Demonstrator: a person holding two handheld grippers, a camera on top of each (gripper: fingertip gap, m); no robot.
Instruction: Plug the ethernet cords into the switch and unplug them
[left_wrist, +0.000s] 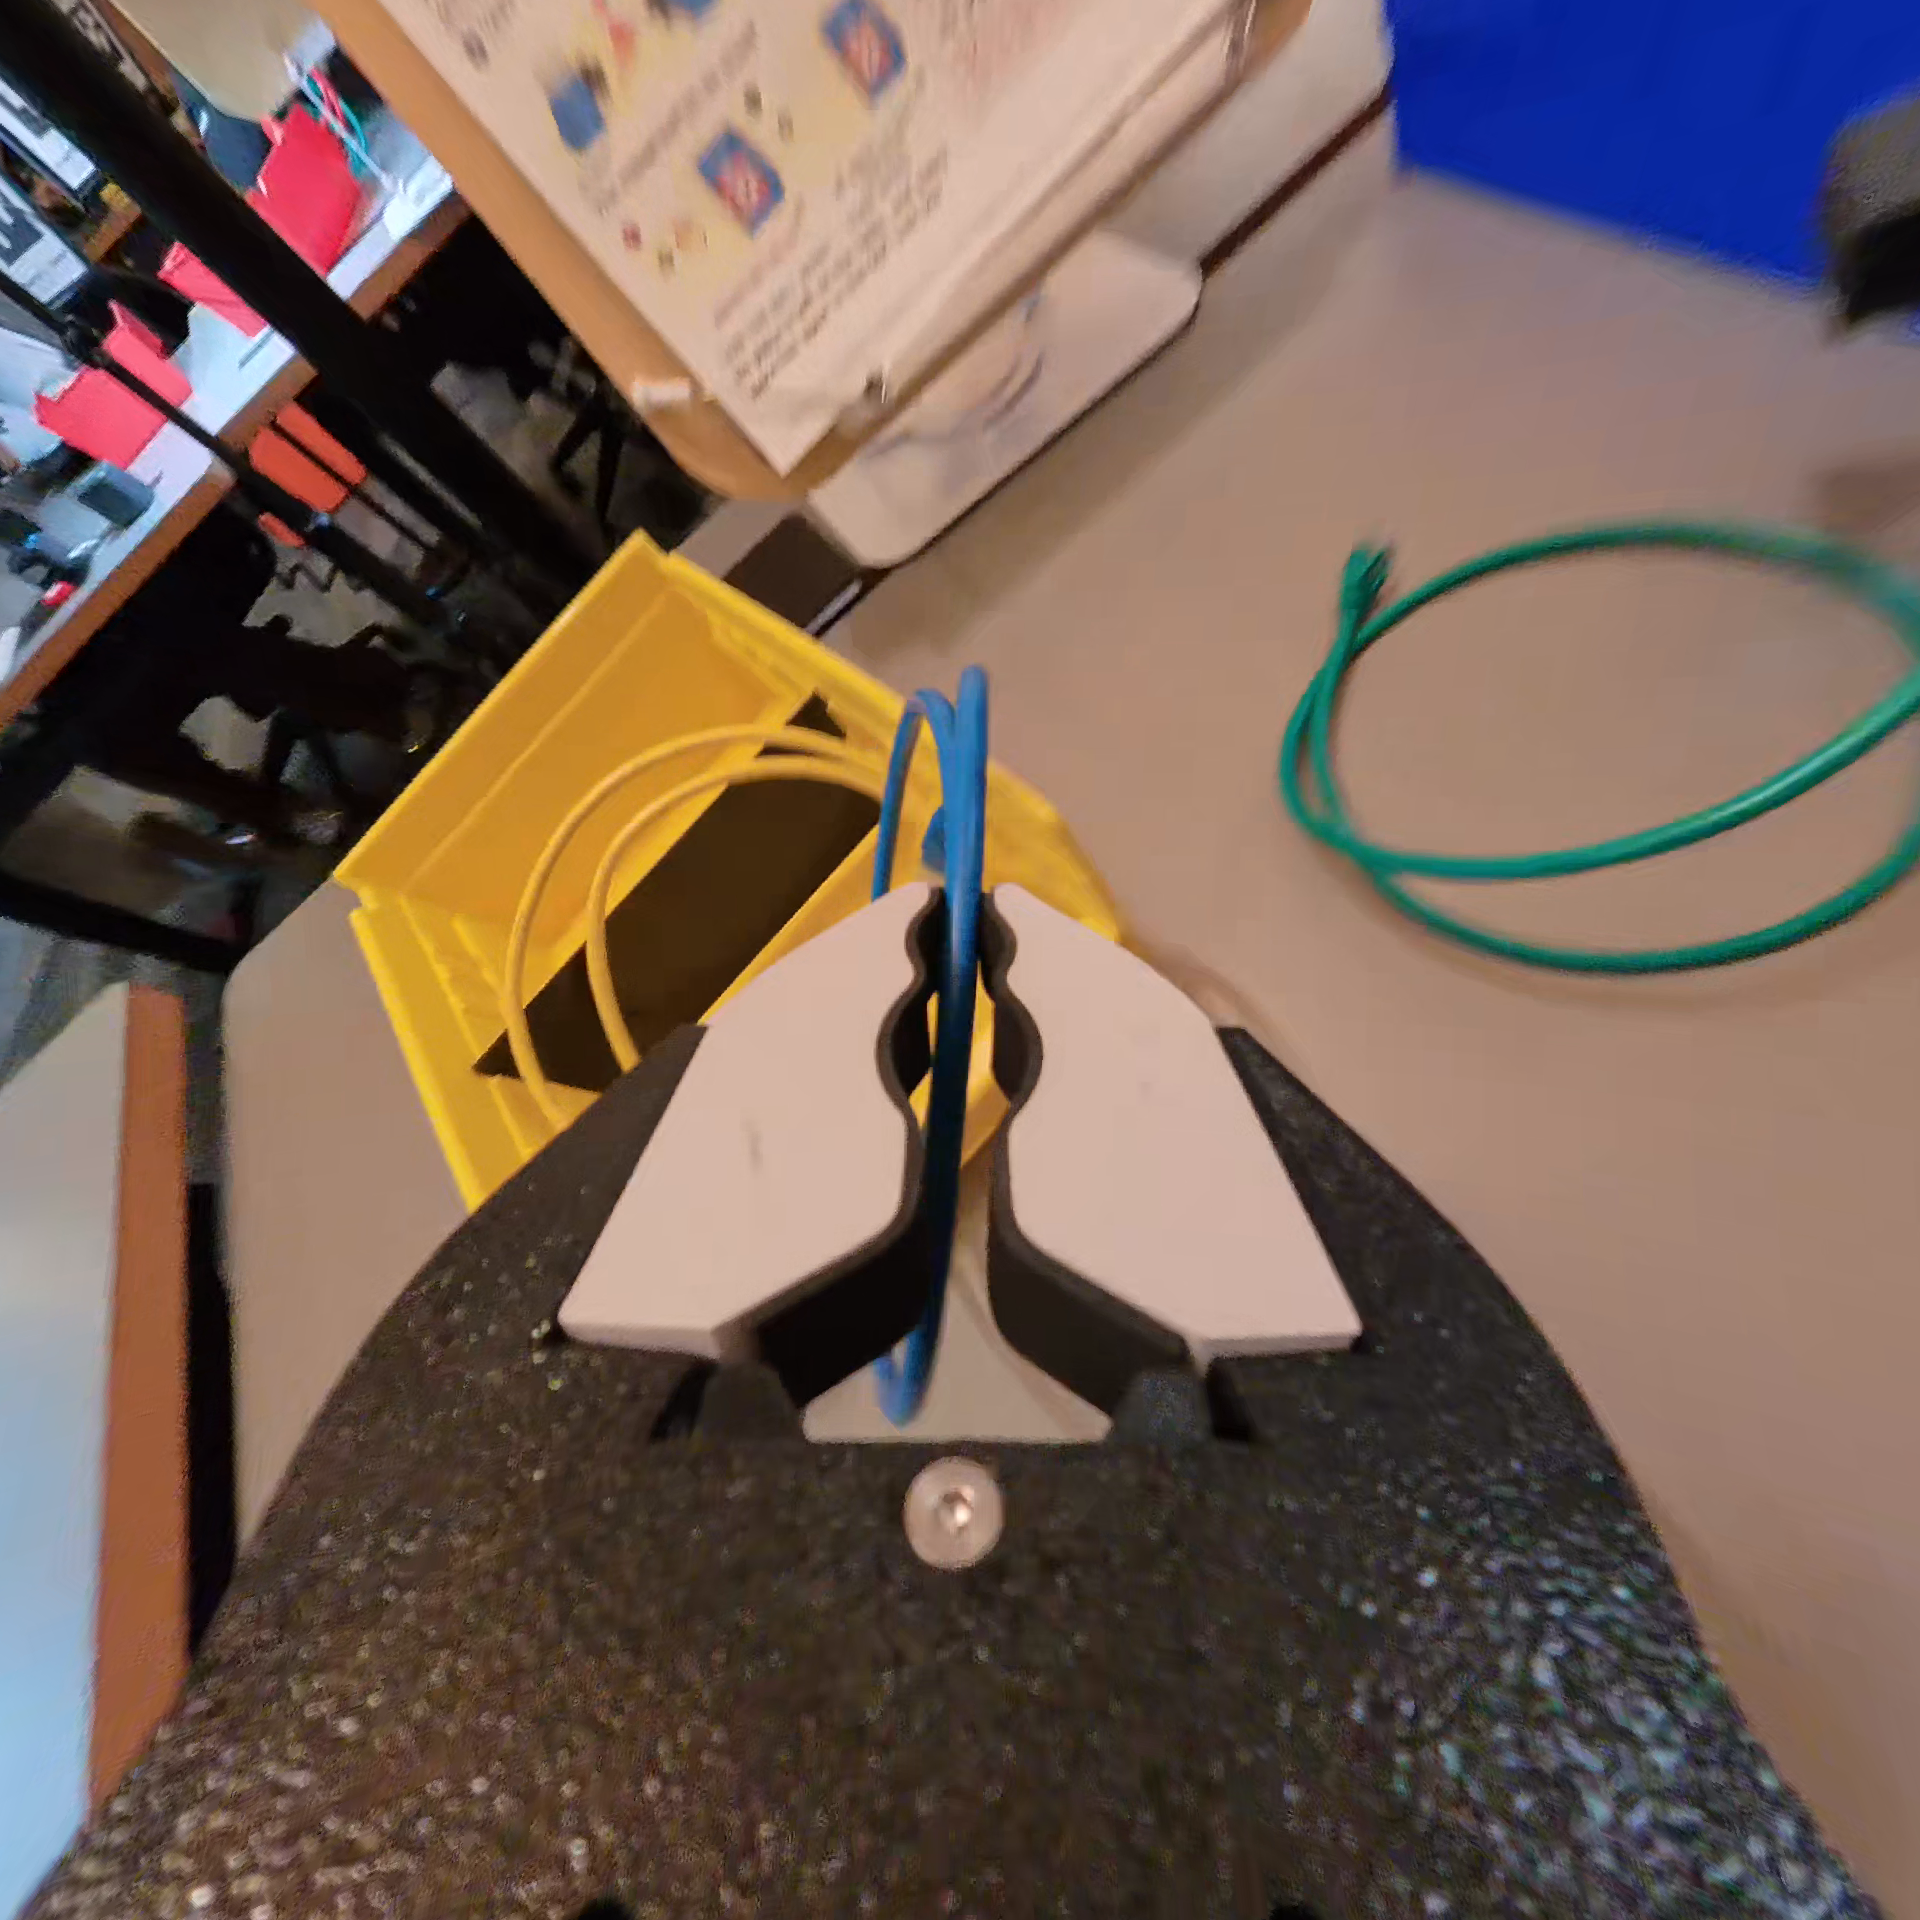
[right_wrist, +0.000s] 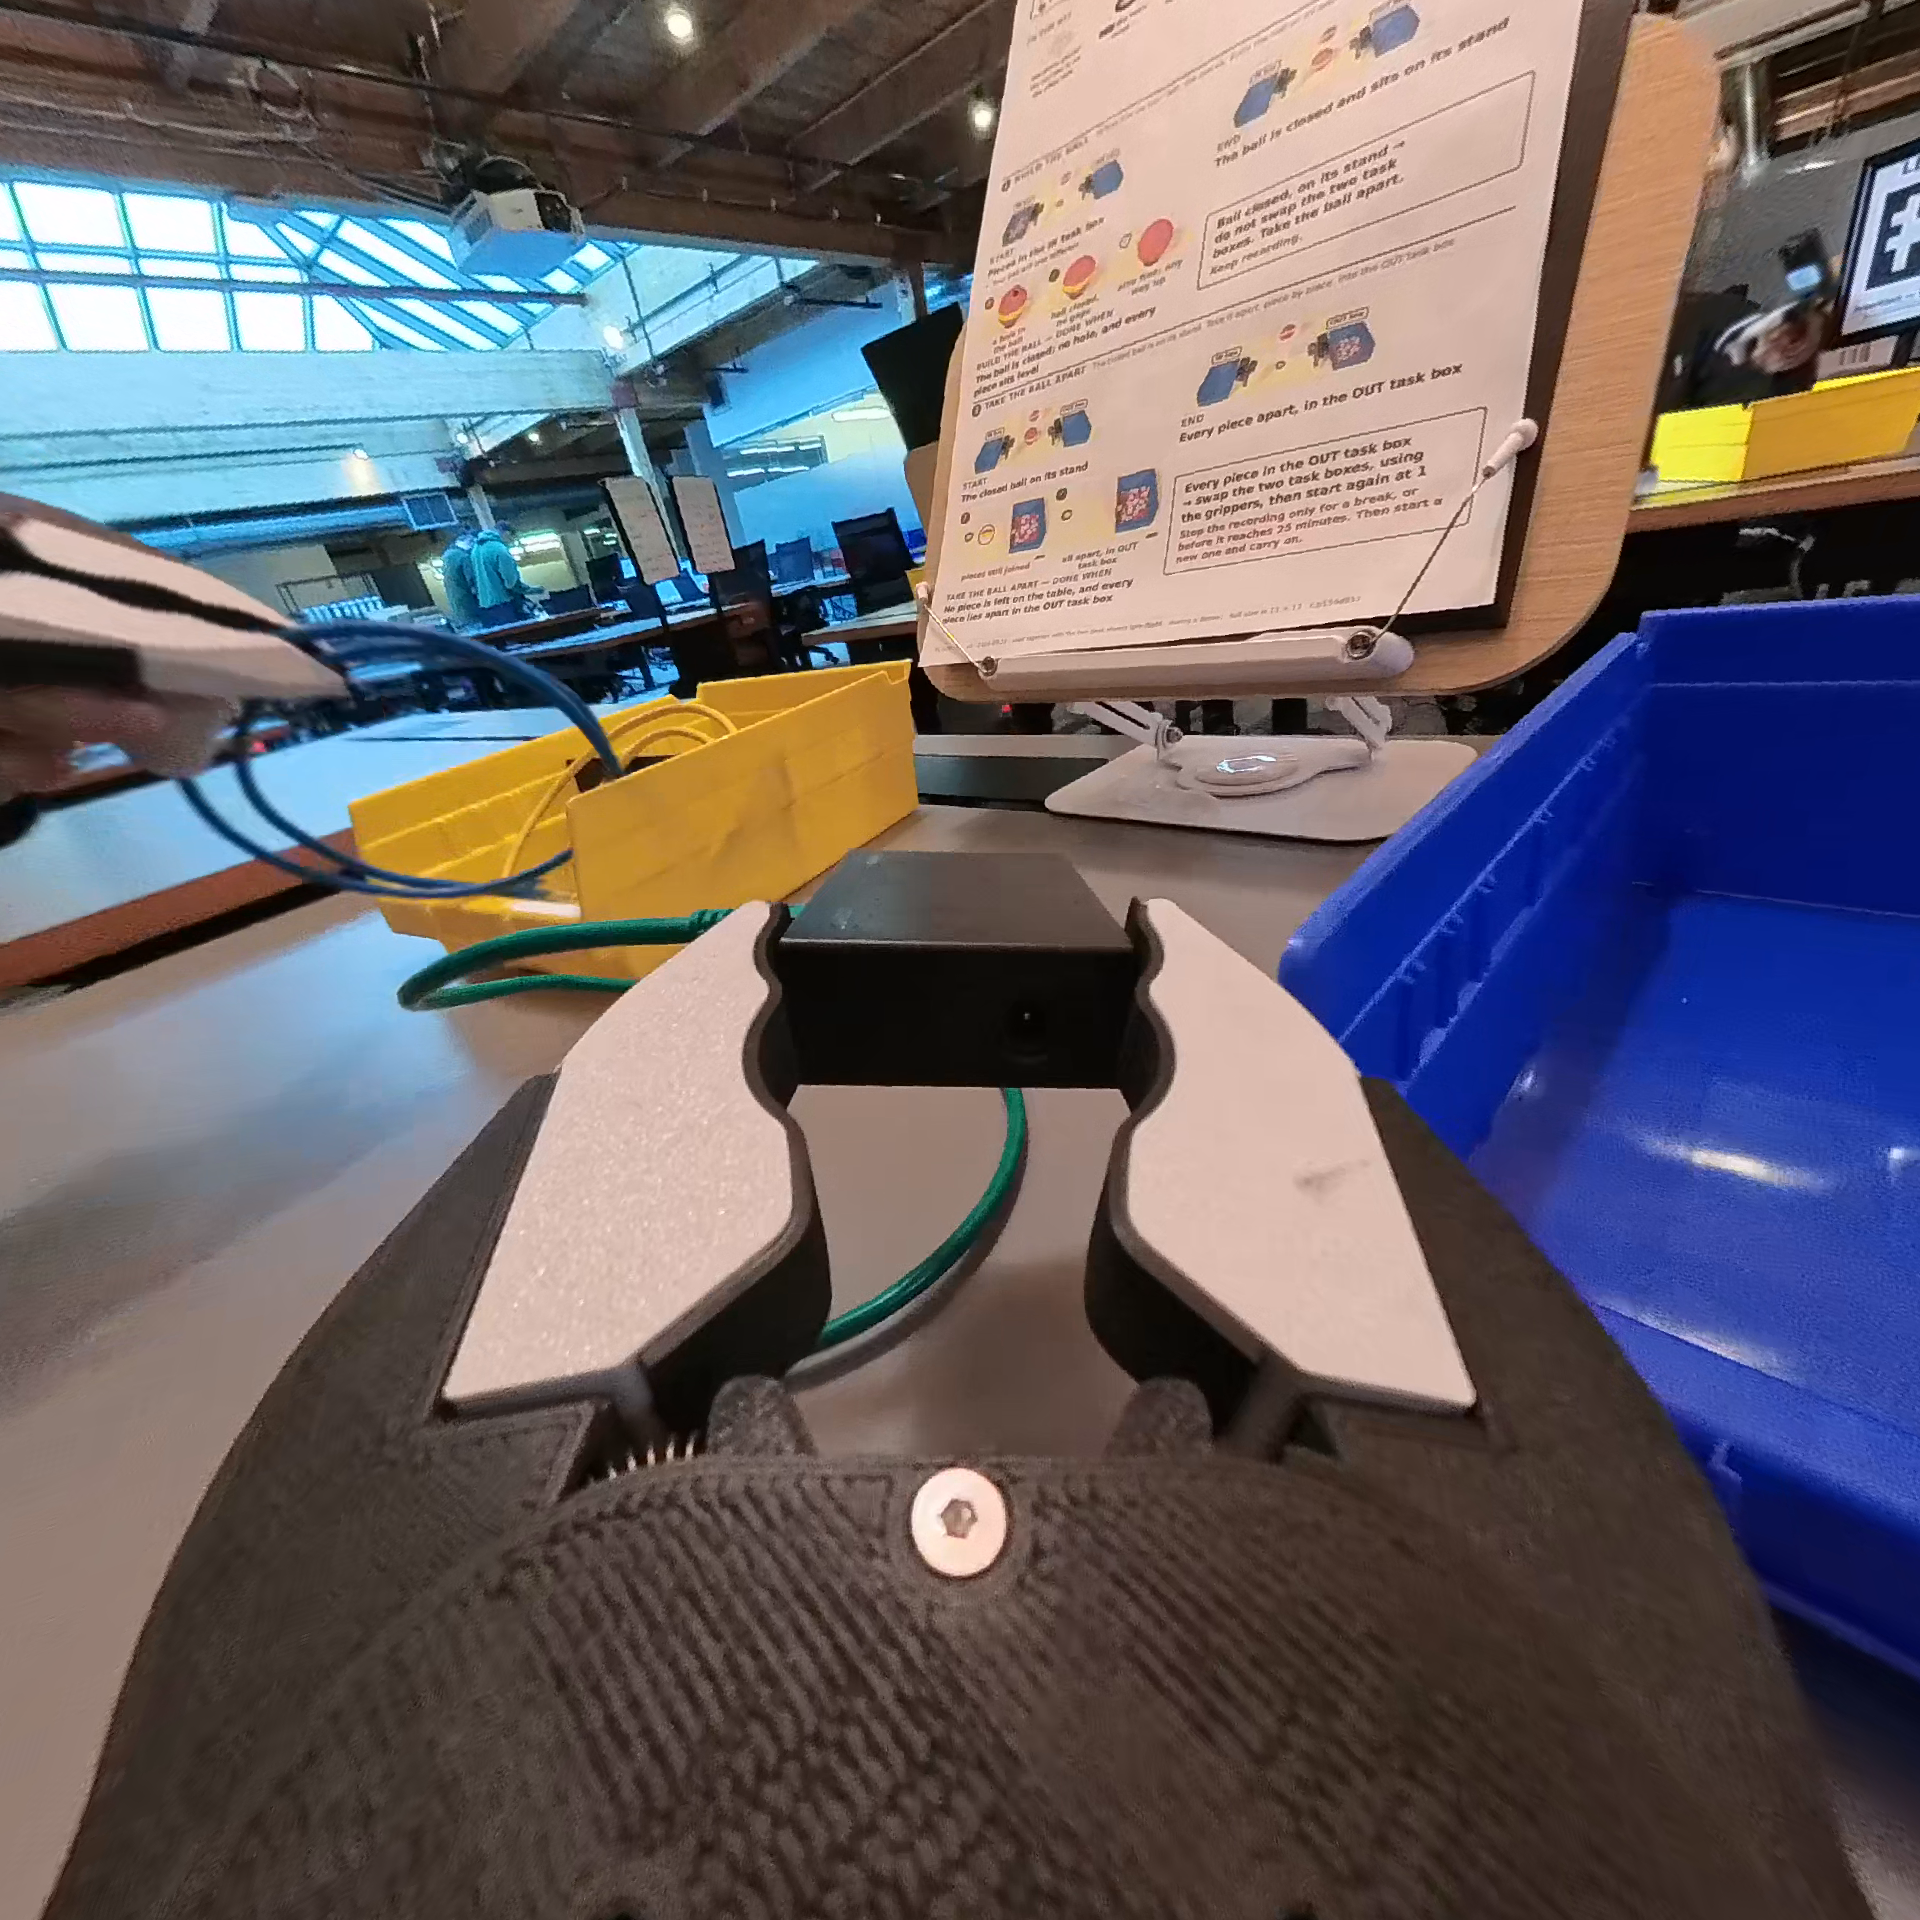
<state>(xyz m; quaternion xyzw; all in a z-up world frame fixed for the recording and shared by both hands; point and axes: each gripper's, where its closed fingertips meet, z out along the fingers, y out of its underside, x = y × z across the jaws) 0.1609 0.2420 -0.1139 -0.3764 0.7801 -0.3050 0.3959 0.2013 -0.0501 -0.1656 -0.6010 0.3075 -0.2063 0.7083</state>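
Note:
My left gripper (left_wrist: 958, 906) is shut on a looped blue ethernet cord (left_wrist: 961, 935) and holds it above the yellow bin (left_wrist: 488, 821). A yellow cord (left_wrist: 582, 831) lies coiled inside that bin. A green cord (left_wrist: 1558, 862) lies coiled on the table to the right. In the right wrist view my right gripper (right_wrist: 956, 920) is shut on the black switch (right_wrist: 951, 977), which rests on the table. The green cord (right_wrist: 935, 1257) passes under it. The left gripper (right_wrist: 156, 623) shows at far left with the blue cord (right_wrist: 343, 862) hanging from it.
A blue bin (right_wrist: 1662, 1039) stands right of the switch. A paper sheet on a wooden stand (right_wrist: 1247, 364) sits behind it, with a white base (right_wrist: 1247, 779). The table edge (left_wrist: 156, 1247) is left of the yellow bin (right_wrist: 727, 790). The gap from one gripper's tips to the other's is roughly 30 cm.

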